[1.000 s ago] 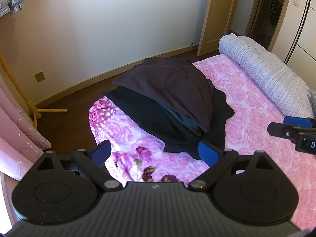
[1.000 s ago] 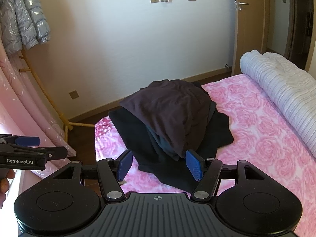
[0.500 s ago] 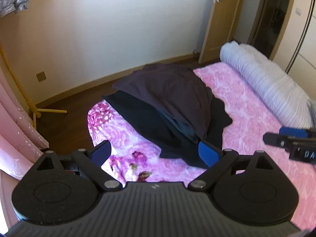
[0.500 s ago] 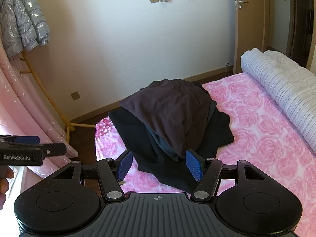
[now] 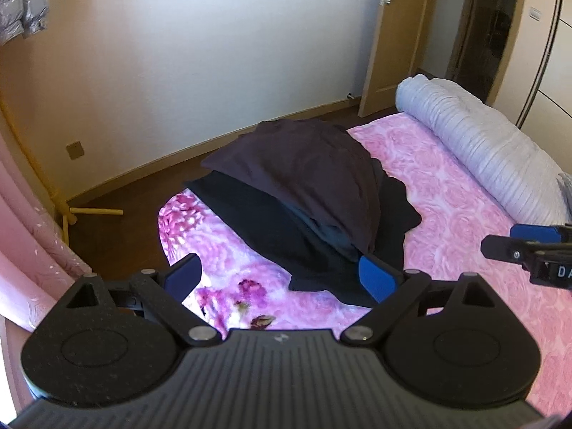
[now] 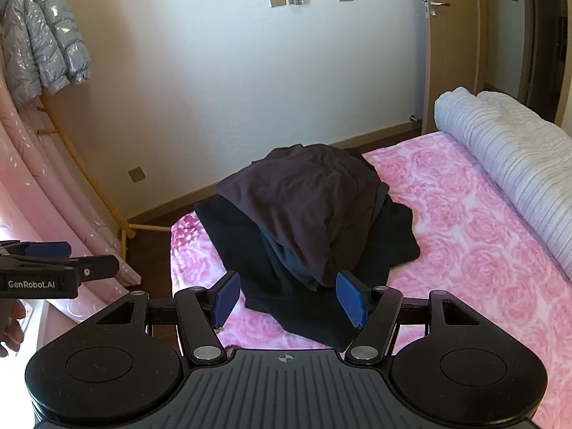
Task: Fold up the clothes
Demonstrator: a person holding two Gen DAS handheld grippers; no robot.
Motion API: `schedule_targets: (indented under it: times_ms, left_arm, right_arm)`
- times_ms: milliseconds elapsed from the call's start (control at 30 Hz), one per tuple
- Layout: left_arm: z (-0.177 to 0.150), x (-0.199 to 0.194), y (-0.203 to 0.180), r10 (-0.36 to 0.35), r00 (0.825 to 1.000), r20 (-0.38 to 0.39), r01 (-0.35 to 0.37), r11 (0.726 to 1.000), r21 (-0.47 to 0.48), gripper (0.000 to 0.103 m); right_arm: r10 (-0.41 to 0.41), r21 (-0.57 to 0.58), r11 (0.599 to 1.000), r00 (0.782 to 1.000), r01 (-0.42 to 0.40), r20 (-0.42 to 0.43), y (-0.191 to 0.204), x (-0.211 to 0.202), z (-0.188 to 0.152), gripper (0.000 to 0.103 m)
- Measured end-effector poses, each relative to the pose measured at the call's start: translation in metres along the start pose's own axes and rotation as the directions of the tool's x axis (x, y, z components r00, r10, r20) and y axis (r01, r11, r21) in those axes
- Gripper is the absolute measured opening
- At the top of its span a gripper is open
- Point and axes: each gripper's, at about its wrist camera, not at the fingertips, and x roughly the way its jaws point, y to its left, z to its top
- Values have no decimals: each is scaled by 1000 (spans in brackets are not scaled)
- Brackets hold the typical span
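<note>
1. Left wrist view: we find the left gripper (image 5: 280, 275) with its blue pads spread wide and nothing between them, hanging above the near corner of the bed (image 5: 464, 214).
2. We note the right gripper (image 5: 529, 246) entering this view at the right edge, above the pink bedspread; only its tip shows here.
3. Right wrist view: the right gripper (image 6: 287, 298) likewise stands spread, empty, clear of the cloth.
4. The left gripper (image 6: 60, 262) appears at the left edge of this view, with part of a hand (image 6: 10, 325) below it.
5. Just beyond both tools we record the pile of clothes (image 5: 304, 193) near the foot of the bed: a dark brown garment (image 6: 307, 200) lies heaped on top, a black garment (image 6: 250, 250) is spread flat beneath it, touching the bedspread.
6. A rolled white quilt (image 6: 507, 164) lies along the right side, well apart from the pile.
7. Farther out: a silver padded jacket (image 6: 39, 46) hangs at upper left; a wooden door (image 6: 450, 46) stands beyond the bed.
</note>
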Motion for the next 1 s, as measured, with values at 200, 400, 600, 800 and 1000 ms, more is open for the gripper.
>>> schedule_targets:
  times_ms: [200, 400, 600, 800, 1000]
  left_arm:
    - [-2, -7, -3, -8, 999, 38, 7, 1000, 30, 93]
    - [3, -8, 3, 5, 999, 37, -6, 999, 45, 93]
    - [18, 24, 20, 0, 1000, 0, 0, 990, 142, 93]
    - [44, 100, 43, -6, 1000, -27, 14, 956, 292, 93]
    - [76, 204, 53, -78, 996, -33, 84, 861, 502, 93]
  right_arm:
    - [8, 3, 1000, 1000, -8, -3, -4, 0, -2, 64]
    - [16, -9, 1000, 1000, -16, -3, 0, 2, -4, 64]
    - [-7, -26, 1000, 1000, 7, 4, -4, 15, -1, 64]
    - [-35, -74, 997, 999, 35, -9, -13, 50, 9, 64]
    - [-77, -148, 987, 996, 68, -55, -25, 122, 27, 64]
